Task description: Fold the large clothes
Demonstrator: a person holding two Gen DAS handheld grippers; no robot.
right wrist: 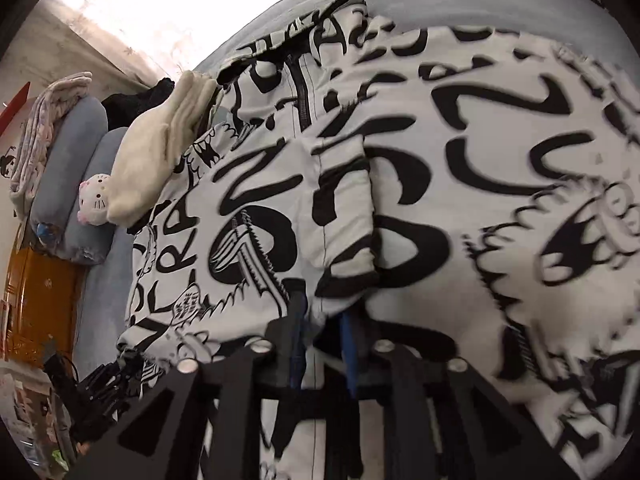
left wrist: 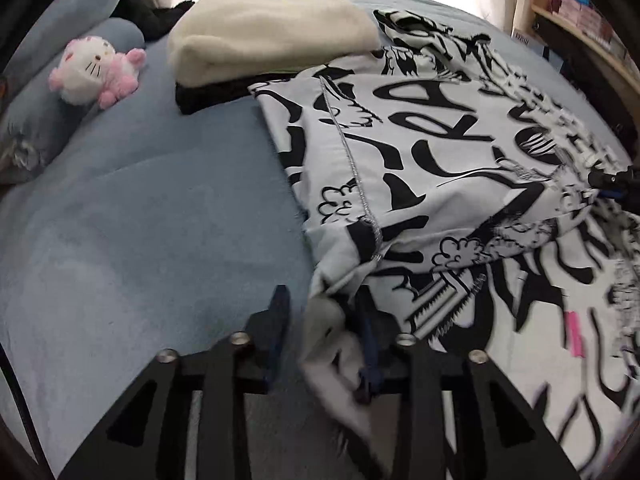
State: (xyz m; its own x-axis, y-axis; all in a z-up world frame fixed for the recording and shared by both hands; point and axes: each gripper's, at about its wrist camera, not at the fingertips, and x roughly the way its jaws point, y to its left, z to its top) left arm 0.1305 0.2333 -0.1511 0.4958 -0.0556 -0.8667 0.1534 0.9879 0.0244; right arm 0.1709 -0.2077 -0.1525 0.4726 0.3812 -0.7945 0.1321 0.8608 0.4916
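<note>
From the left wrist we see our left gripper (left wrist: 320, 320) with jaws apart around the edge of the printed garment (left wrist: 440, 168) spread on the bed (left wrist: 140, 208). From the right wrist, our right gripper (right wrist: 322, 320) has pinched a fold of that garment (right wrist: 460, 168).
</note>
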